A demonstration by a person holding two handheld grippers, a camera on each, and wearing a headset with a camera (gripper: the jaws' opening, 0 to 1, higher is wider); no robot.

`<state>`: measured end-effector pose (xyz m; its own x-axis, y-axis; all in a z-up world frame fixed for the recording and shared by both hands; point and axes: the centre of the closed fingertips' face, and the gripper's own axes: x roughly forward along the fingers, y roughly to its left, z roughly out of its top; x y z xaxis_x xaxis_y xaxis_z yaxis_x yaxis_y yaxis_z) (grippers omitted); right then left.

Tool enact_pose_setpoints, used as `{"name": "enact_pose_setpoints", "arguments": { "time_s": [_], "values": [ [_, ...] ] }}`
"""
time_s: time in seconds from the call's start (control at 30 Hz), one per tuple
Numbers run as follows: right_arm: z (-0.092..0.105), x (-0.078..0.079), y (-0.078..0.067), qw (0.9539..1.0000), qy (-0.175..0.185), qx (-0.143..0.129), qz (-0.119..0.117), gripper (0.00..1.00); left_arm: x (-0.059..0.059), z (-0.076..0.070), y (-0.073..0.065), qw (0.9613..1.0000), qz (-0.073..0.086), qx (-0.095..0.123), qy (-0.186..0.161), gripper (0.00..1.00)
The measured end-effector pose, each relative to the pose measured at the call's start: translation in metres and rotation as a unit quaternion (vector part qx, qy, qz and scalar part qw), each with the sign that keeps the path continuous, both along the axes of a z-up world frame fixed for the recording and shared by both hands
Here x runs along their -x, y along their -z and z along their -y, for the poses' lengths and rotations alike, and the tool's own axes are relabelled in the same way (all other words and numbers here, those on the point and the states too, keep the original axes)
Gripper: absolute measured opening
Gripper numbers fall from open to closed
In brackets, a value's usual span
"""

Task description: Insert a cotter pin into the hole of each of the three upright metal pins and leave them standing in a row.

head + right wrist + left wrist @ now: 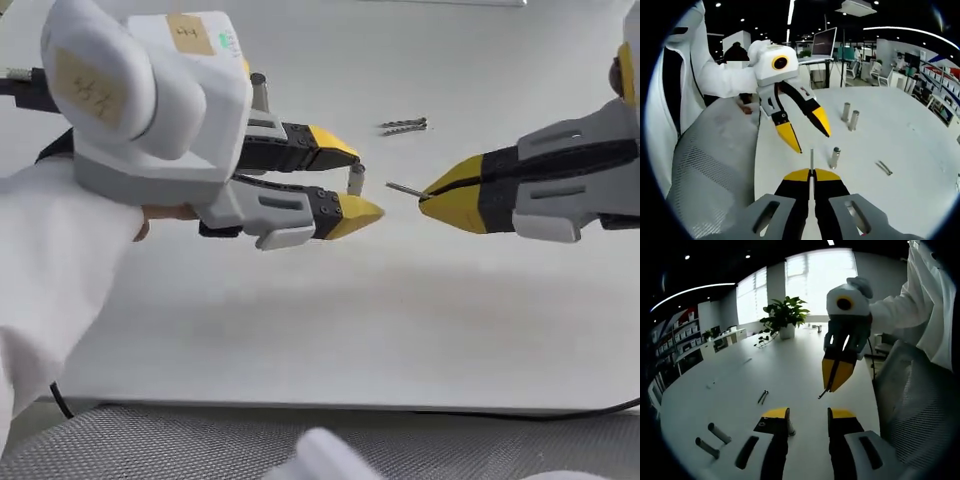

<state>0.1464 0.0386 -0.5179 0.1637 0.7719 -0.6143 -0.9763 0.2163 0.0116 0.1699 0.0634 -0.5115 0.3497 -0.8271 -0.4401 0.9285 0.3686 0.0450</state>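
Note:
A short upright metal pin (355,180) stands on the white table between the spread yellow tips of my left gripper (370,183). That gripper is open, and the same pin (790,426) sits close to one of its jaws. My right gripper (425,198) is shut on a thin cotter pin (405,188), whose free end points at the metal pin from a short gap away. In the right gripper view the cotter pin (811,159) sticks straight out of the closed tips, with the metal pin (834,157) just beside it. Two more metal pins (850,116) stand farther back.
Loose cotter pins (403,127) lie on the table beyond the grippers. Another upright pin (259,90) shows behind the left gripper's body. A mesh chair back (200,445) sits at the table's near edge. A potted plant (785,315) stands at the far end.

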Motion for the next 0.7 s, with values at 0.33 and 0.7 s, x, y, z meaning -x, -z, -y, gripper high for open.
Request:
{"name": "enact_pose_setpoints", "arguments": {
  "time_s": [0.33, 0.7],
  "values": [
    [0.006, -0.022, 0.021, 0.9985, -0.002, 0.054, 0.007, 0.00, -0.018, 0.001, 0.016, 0.9996, -0.011, -0.024, -0.006, 0.29],
    [0.004, -0.038, 0.034, 0.9970, -0.015, 0.075, 0.004, 0.00, -0.041, -0.008, 0.031, 0.9990, -0.023, -0.032, -0.020, 0.22]
  ]
}}
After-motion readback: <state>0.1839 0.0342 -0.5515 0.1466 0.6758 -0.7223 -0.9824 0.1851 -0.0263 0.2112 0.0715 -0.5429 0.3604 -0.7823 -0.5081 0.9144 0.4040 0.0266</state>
